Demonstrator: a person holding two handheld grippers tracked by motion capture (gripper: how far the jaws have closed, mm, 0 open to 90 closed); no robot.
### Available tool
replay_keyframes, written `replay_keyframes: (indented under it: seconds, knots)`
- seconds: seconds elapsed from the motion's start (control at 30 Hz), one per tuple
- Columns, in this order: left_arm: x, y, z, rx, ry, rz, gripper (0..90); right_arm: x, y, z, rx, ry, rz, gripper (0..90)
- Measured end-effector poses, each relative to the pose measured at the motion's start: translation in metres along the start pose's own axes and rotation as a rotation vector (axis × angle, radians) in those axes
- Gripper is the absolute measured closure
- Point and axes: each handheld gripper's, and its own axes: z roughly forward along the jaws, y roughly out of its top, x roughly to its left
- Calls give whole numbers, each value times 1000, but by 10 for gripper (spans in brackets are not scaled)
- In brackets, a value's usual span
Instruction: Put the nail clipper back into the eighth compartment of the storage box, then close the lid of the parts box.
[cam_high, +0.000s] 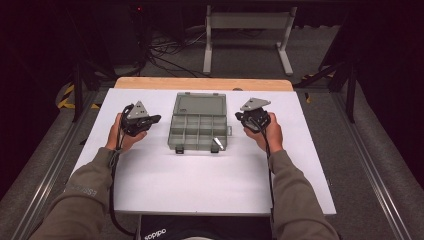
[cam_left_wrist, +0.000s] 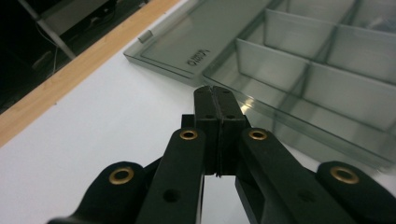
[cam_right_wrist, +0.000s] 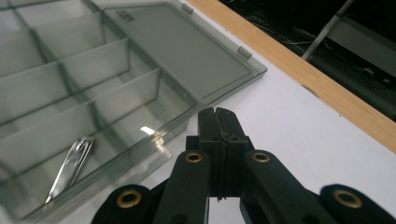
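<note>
On the white surface (cam_high: 200, 175), a clear grey organizer box (cam_high: 199, 131) lies open between the 2 hands, its lid (cam_high: 200, 104) folded flat toward the far wooden edge. Nail clippers (cam_right_wrist: 71, 167) rest in a corner compartment on the near right of the box; the other compartments I can see hold nothing. The left hand-held gripper (cam_high: 156, 119) sits just left of the box, jaws pressed together on nothing, and the right hand-held gripper (cam_high: 241, 118) sits just right of it, likewise closed and empty. Neither touches the box. My judgement: the clippers are already stowed, and what remains is probably swinging the lid over and latching it.
</note>
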Motion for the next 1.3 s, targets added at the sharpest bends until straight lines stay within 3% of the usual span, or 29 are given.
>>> replay_keyframes:
  seconds: [0.23, 0.37, 0.57, 0.93, 1.23, 1.3]
  knots:
    - [22, 7, 19, 21, 5, -65, 899, -15, 14, 24, 46, -26, -6, 900]
    - [26, 9, 28, 32, 8, -71, 899, -22, 19, 35, 64, -36, -5, 900]
    - [29, 14, 40, 69, 17, -78, 898, -27, 23, 46, 78, -36, 9, 900]
    - [39, 16, 59, 107, 18, -108, 899, -27, 27, 70, 166, -27, -22, 900]
    - [32, 13, 80, 152, -5, -120, 898, -28, 24, 92, 247, 0, -29, 900]
    - [32, 12, 83, 172, -8, -113, 898, -29, 23, 95, 263, 28, -25, 900]
